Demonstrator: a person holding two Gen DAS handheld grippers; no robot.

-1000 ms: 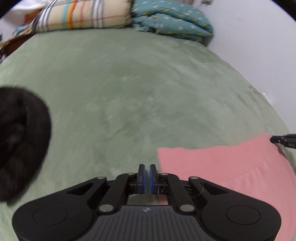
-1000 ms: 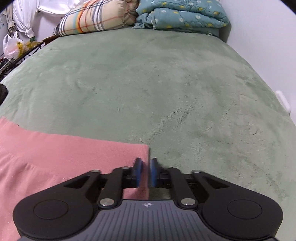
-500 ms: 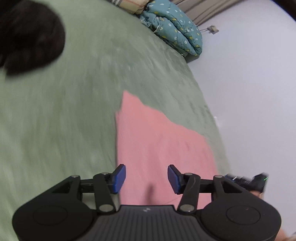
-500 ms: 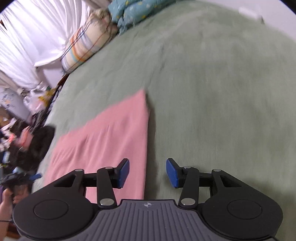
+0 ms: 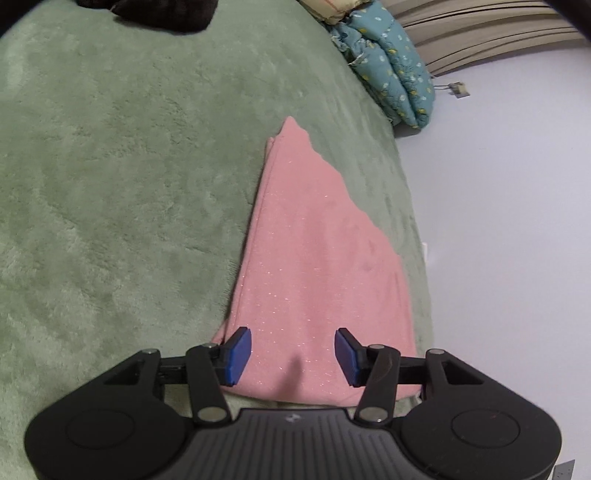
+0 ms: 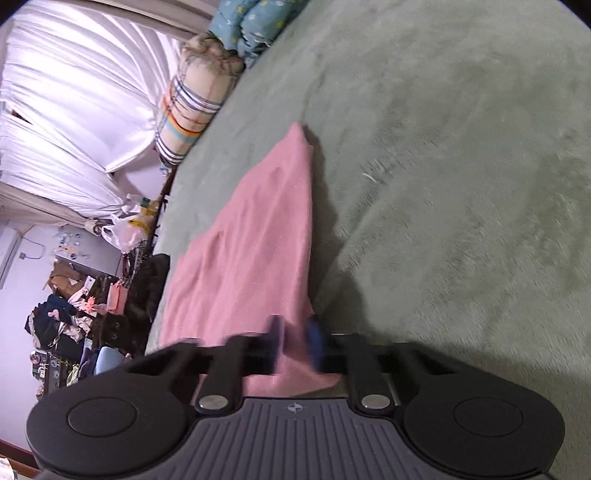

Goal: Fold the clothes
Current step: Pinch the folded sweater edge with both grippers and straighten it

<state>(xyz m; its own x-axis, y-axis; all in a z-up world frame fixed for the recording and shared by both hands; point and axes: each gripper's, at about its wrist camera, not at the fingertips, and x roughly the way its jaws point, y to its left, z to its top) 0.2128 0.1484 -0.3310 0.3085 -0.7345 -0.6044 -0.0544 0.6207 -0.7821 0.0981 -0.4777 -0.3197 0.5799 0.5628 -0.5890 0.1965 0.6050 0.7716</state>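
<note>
Jaws of our left gripper stand spread over the pink garment on the green bed; our right gripper pinches its edge. Judged step: a fold; next, the left must close.

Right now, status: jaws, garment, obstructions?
Left gripper open over pink garment. Right gripper shut on its near edge. Nothing obstructing on green bedspread.

Green plush bed, pink garment, black clothing, teal quilt
</note>
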